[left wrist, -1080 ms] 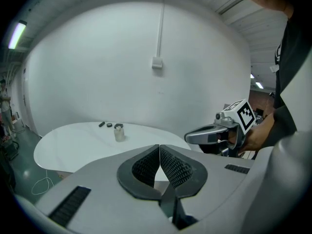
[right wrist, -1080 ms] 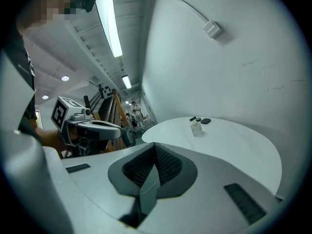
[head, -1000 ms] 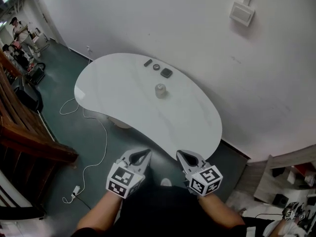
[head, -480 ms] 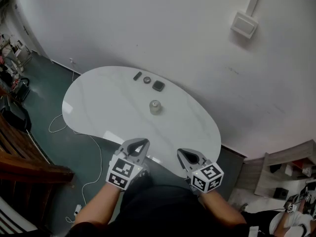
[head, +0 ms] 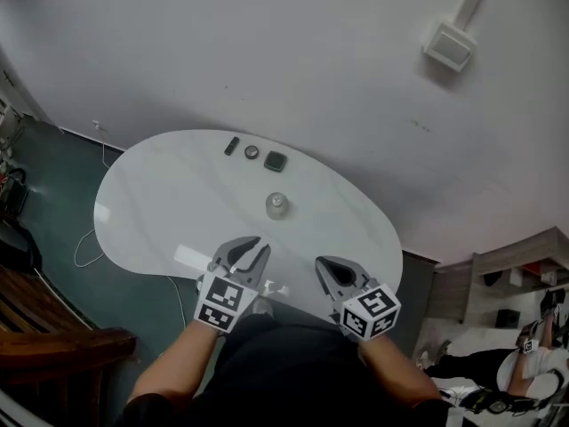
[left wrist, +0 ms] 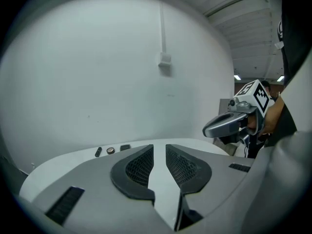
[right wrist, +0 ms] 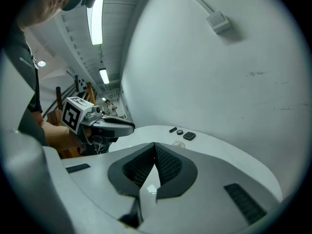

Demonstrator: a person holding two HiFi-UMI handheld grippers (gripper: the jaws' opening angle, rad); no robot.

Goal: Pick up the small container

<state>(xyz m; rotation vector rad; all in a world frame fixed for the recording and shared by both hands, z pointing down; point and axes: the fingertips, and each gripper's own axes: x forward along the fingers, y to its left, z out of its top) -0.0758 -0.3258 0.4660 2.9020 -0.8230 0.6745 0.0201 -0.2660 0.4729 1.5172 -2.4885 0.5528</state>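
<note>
The small container, a clear jar with a pale lid, stands near the middle of the white kidney-shaped table. In the right gripper view only its edge shows past my jaw. My left gripper hovers over the table's near edge, well short of the container. Its jaws are opening, a narrow gap shows between them and nothing is in it. To its right, my right gripper is at the same edge, tips touching and empty. In the left gripper view the jaws hide the container.
Three small dark items lie in a row at the table's far side: a stick, a round piece and a square piece. A white wall with a box lies behind. Wooden furniture stands left, shelves right.
Both grippers have come forward from over the floor to the table's near edge, and the table now sits closer in view. The left jaws have parted slightly.
</note>
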